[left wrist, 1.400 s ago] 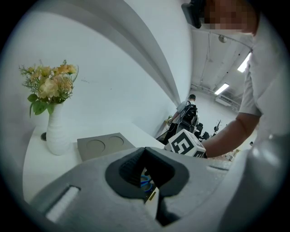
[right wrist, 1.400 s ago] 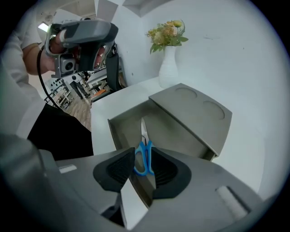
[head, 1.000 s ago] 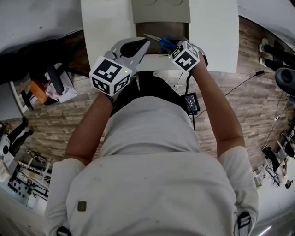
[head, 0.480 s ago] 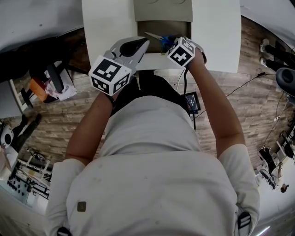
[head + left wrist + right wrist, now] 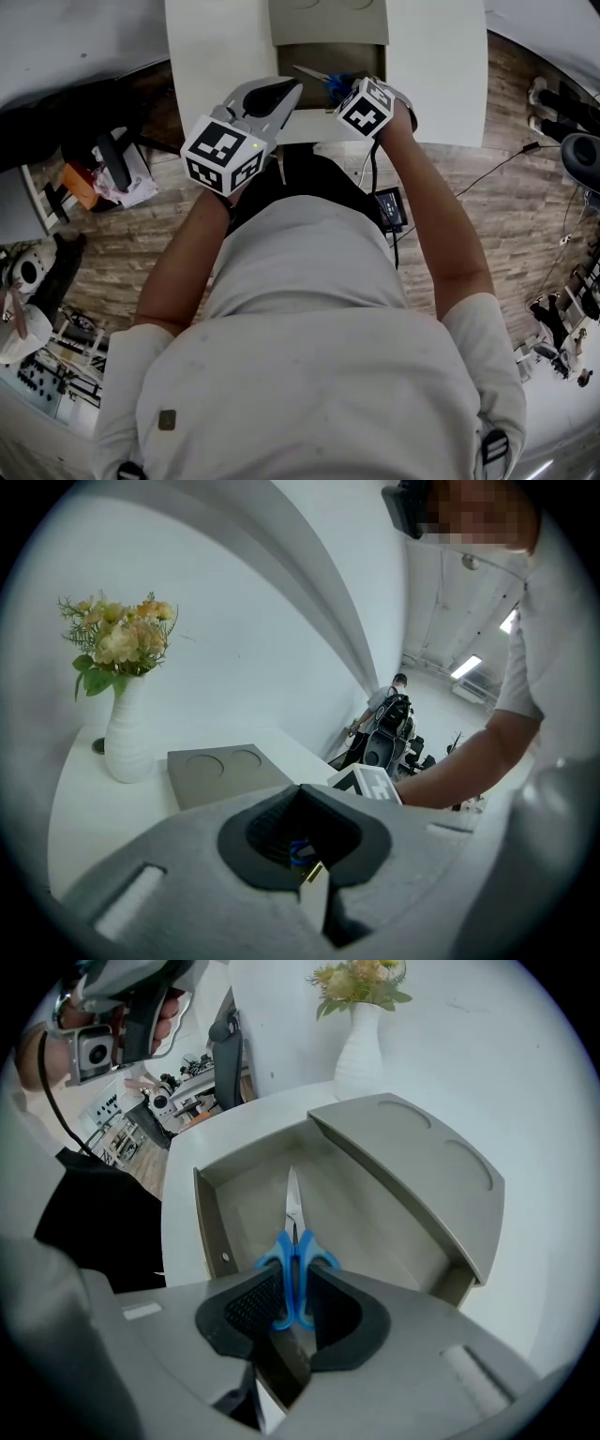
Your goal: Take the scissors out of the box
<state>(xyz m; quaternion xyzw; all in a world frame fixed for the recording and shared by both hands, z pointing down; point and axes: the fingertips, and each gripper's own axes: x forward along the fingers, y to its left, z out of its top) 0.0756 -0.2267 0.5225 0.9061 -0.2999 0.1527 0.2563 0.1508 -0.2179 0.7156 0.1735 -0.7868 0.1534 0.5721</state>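
Blue-handled scissors (image 5: 323, 80) (image 5: 295, 1260) lie flat on the floor of the open grey box (image 5: 323, 54) (image 5: 211, 1222), blades pointing away from me. My right gripper (image 5: 350, 91) (image 5: 295, 1283) points steeply down into the box's near end. Its jaws are closing with the scissors' handles between them. The pads sit right beside the handles, and the scissors still rest on the floor. My left gripper (image 5: 284, 94) (image 5: 300, 794) hovers over the table's front edge, left of the box. It is shut and holds nothing.
The box's lid (image 5: 328, 19) (image 5: 412, 1166) stands open at the far side. A white vase with flowers (image 5: 127, 742) (image 5: 361, 1044) stands behind it on the white table (image 5: 431, 66). Chairs, cables and equipment crowd the wooden floor around me.
My right gripper has shifted a little left and further over the box. The left gripper has stayed where it was.
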